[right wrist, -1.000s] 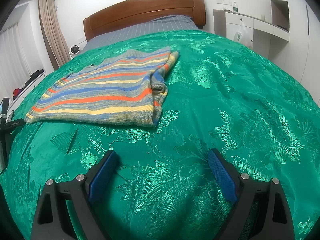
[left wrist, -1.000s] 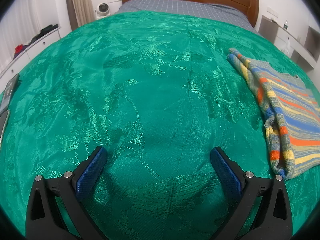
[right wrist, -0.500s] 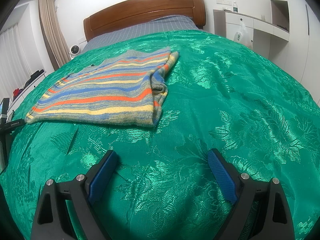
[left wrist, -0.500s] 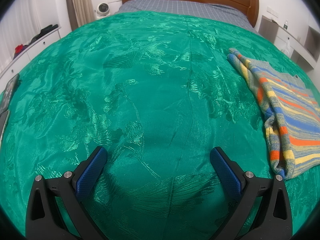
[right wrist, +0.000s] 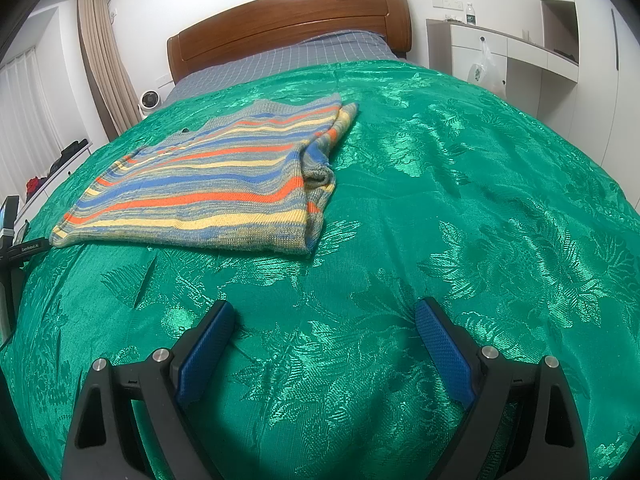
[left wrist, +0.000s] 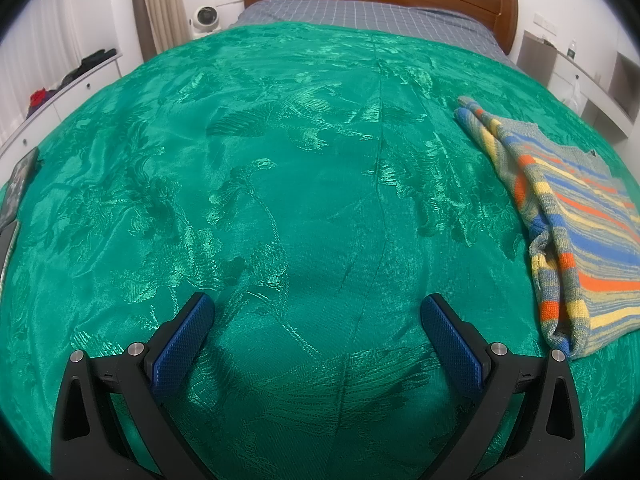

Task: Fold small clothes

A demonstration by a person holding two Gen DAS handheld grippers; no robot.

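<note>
Striped knit sweater [right wrist: 208, 188] lies flat on the green bedspread [right wrist: 460, 208], one side already doubled over; I see my right gripper [right wrist: 324, 344] just short of its near hem, released and empty; my left gripper [left wrist: 316, 336] sits beside its folded edge, likewise released; I'd pinch both near corners evenly and fold away toward the headboard [right wrist: 288, 32], keeping stripes aligned

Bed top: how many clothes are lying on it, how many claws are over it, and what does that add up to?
Striped sweater: 1
Claws, left claw and right claw, both open and empty: 2
Total over the green bedspread: 3
</note>
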